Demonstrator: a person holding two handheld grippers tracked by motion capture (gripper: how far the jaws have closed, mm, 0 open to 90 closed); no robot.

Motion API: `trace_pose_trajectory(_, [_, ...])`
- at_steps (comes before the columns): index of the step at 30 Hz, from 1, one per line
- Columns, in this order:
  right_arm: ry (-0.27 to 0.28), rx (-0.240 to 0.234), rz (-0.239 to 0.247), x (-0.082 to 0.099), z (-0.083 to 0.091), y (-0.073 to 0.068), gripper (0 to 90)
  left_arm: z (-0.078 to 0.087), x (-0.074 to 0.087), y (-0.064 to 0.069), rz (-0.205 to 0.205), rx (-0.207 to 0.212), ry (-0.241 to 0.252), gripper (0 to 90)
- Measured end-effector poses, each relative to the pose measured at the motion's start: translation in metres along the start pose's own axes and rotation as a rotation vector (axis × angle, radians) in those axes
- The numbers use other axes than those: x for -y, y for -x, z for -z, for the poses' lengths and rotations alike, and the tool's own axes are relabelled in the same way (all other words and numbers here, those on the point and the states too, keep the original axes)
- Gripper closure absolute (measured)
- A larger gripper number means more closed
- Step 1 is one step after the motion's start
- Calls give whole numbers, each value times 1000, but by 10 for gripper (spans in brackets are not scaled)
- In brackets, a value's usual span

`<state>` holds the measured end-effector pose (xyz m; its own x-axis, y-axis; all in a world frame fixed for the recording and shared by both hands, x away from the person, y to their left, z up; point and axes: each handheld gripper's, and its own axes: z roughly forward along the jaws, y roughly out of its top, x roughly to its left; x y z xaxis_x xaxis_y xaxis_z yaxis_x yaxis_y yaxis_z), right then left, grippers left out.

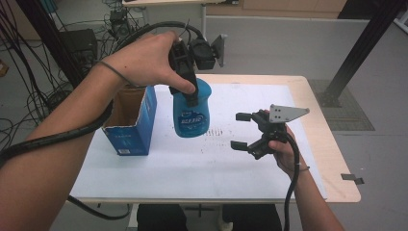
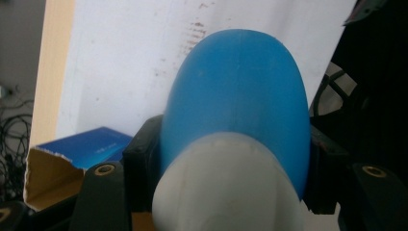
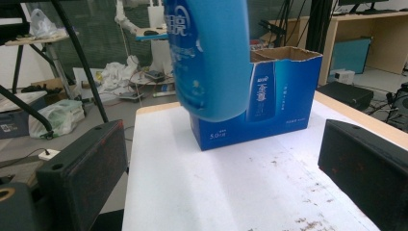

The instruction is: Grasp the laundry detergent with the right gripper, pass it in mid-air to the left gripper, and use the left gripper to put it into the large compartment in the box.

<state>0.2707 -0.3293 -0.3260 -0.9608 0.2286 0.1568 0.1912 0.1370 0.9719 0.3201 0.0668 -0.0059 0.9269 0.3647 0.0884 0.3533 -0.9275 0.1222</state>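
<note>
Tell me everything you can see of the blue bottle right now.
The blue bottle looks like smooth plastic, with a white top end and a printed label with white lettering. It hangs upright above the white table cover, off the surface, beside the open blue box. The left claw clamps it near the top.

The blue plastic bottle [image 1: 191,114] looks smooth with a soft sheen, its white plastic cap [image 2: 226,187] duller. The open blue cardboard box [image 1: 131,120] is glossy-printed outside, raw brown inside with torn edges. A matt white paper sheet [image 1: 192,163], smudged, covers the pale wooden table [image 1: 332,159].
</note>
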Motion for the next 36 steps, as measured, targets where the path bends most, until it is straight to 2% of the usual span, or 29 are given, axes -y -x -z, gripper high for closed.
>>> trace_pose_trajectory(4, [-3, 4, -2, 0, 1, 0, 33, 3, 4, -6, 111, -37, -10, 377])
trace_pose_trajectory(6, [-4, 6, -1, 0, 1, 0, 34, 5, 7, -12, 182, -56, -17, 377])
trace_pose_trajectory(10, [-1, 7, -1, 0, 2, 0, 41, 7, 11, -21, 276, -84, -27, 377])
trace_pose_trajectory(14, [4, 8, 5, -1, 2, 0, 43, 8, 16, -31, 369, -89, -34, 377])
trace_pose_trajectory(16, [5, 10, 5, -1, 2, 0, 43, 9, 21, -38, 441, -82, -25, 377])
trace_pose_trajectory(20, [9, 9, 5, -1, 2, 0, 43, 10, 29, -48, 519, -78, -15, 377])
trace_pose_trajectory(28, [11, 9, 7, -2, 1, 0, 47, 13, 43, -59, 679, -112, -13, 377])
trace_pose_trajectory(33, [15, 10, 5, -1, 0, -1, 47, 14, 55, -70, 765, -127, -21, 377])
trace_pose_trajectory(36, [14, 11, 6, -1, 0, -1, 47, 15, 62, -79, 797, -134, -34, 377])
